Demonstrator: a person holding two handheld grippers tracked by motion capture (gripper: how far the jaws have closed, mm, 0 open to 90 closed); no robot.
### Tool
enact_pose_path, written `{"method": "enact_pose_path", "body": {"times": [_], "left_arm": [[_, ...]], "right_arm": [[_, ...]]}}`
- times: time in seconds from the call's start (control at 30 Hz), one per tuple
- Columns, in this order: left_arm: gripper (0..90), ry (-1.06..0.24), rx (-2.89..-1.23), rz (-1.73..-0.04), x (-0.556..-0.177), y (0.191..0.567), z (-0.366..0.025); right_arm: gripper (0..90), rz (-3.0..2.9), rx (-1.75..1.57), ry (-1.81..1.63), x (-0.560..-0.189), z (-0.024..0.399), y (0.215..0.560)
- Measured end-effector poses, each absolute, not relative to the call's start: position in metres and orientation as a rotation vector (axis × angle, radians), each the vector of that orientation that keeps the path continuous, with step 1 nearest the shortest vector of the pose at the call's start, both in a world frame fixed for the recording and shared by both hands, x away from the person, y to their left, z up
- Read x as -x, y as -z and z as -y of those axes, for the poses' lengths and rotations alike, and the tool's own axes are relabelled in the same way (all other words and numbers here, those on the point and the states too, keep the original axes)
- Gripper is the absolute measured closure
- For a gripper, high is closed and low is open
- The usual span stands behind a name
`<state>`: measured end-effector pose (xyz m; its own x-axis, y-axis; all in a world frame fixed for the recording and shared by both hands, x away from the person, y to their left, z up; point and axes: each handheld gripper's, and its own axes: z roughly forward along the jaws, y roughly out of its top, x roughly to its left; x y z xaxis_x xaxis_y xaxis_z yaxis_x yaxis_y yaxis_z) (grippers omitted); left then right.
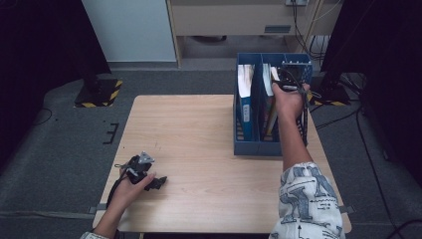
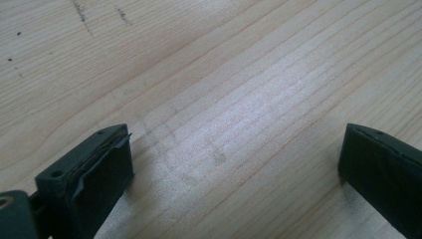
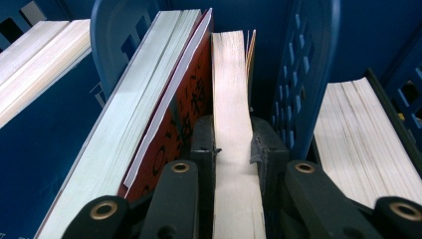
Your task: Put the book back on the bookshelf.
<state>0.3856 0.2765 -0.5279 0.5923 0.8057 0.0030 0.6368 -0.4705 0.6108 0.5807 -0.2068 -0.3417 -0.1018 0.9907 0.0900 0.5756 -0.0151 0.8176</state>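
A blue file rack (image 1: 247,148) stands at the table's far right with upright books in its slots. In the right gripper view my right gripper (image 3: 232,144) is shut on a thin book (image 3: 230,74) with cream page edges, in the middle slot beside a red-covered book (image 3: 185,107). In the high view the right gripper (image 1: 287,85) sits over the rack's middle slot. My left gripper (image 1: 160,182) rests low at the table's near left; in the left gripper view the left gripper (image 2: 236,159) stands open over bare wood, nothing between its jaws.
Another book (image 1: 245,82) fills the rack's left slot, and a book (image 3: 366,134) stands in the right slot. The wooden table (image 1: 194,144) has bare room left of the rack. Cables (image 1: 368,149) trail over the grey floor at right.
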Motion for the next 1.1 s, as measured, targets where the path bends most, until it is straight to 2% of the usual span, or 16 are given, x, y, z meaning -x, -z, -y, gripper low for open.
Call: {"method": "enact_pose_path", "body": {"times": [1.1], "left_arm": [[0.1,-0.392,-2.258,-1.137,-0.3859,0.5280,-0.2763]], "right_arm": [[75.3,-1.723,-1.616,-0.973,-0.5861,0.2086,0.3504]]}}
